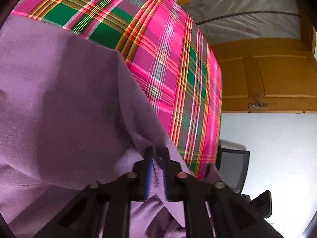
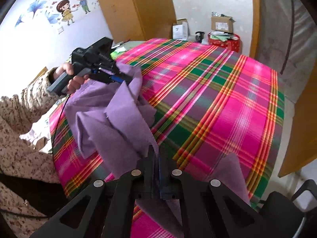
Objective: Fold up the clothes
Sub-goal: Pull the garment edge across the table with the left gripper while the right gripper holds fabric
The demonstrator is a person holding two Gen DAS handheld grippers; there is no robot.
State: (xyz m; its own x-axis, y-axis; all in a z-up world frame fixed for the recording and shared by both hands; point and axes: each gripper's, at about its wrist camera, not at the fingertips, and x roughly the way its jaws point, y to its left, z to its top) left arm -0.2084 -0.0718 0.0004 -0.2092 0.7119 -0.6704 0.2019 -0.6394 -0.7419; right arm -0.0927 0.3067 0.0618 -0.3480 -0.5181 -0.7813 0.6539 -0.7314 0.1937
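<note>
1. The left tongs (image 1: 156,170) are pinched on an edge of the purple garment (image 2: 118,119); the right tongs (image 2: 156,170) grip another edge, so the cloth hangs rumpled between them above the plaid bed cover (image 2: 218,99), likely to spread it for a fold.
2. How far the folding has got is not clear.
3. A red tin (image 2: 223,41) beyond the bed holds papers or packets; two cardboard boxes (image 2: 221,23) stand nearby, their contents unclear.

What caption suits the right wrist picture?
Both tongs, right and left, pinch a soft lilac cloth garment above the pink-and-green plaid tablecloth.
</note>
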